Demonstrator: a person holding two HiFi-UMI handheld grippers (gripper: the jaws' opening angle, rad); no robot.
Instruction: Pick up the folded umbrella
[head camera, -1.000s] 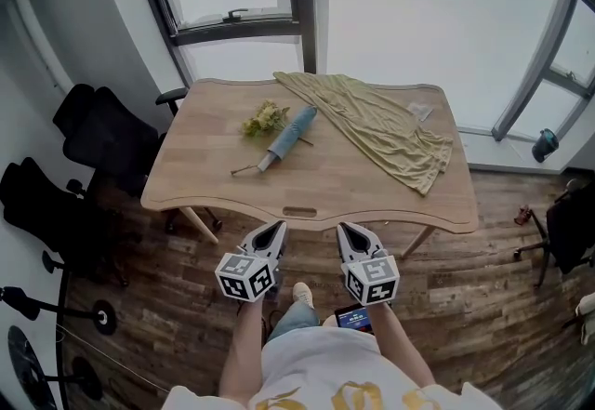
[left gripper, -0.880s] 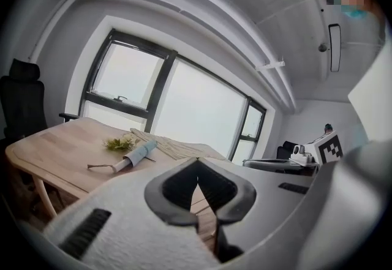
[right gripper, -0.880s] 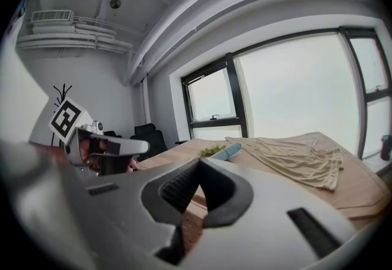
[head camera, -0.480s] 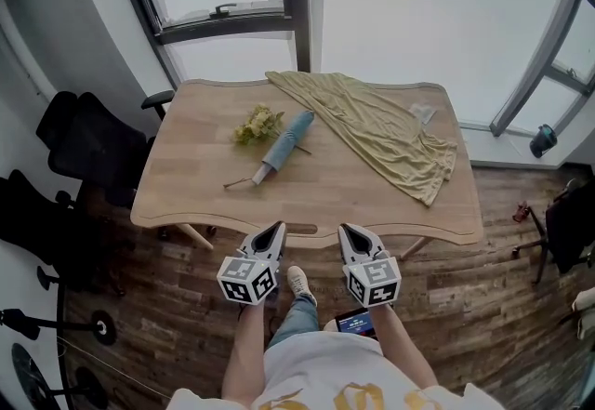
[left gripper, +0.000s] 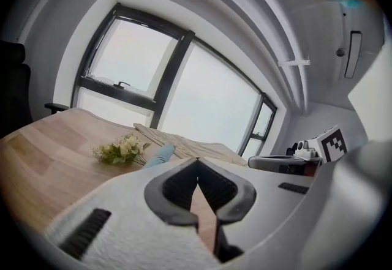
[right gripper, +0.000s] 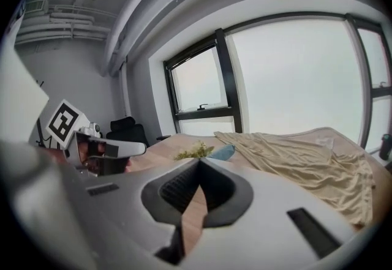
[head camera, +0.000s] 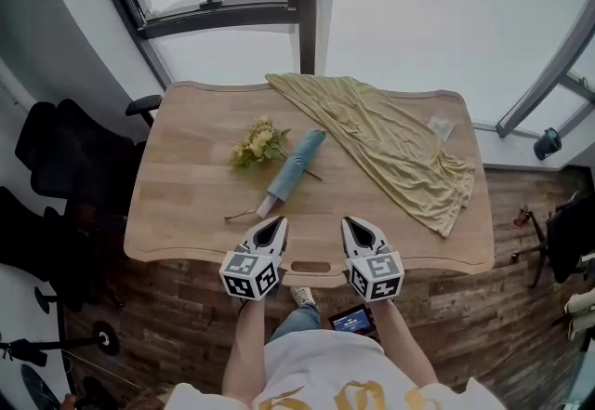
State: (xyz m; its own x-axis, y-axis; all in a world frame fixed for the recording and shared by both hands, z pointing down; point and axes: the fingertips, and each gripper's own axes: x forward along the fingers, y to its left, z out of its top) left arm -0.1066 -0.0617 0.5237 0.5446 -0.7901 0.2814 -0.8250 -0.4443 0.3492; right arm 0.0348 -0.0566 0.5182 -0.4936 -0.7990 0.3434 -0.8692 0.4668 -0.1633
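The folded umbrella (head camera: 292, 166) is a light blue roll with a thin handle, lying slantwise mid-table; its blue end shows in the left gripper view (left gripper: 160, 153) and the right gripper view (right gripper: 222, 152). My left gripper (head camera: 276, 223) hovers over the table's near edge, just short of the umbrella's handle end, shut and empty. My right gripper (head camera: 351, 222) is beside it to the right, also shut with nothing between its fingers.
A small bunch of yellow-green flowers (head camera: 257, 143) lies left of the umbrella. A beige cloth (head camera: 390, 143) drapes across the wooden table (head camera: 186, 185) toward the right. Black office chairs (head camera: 65, 152) stand to the left; windows rise behind.
Both grippers have moved forward from over the floor to the table's near edge, still shut. The table and umbrella now sit closer in the head view.
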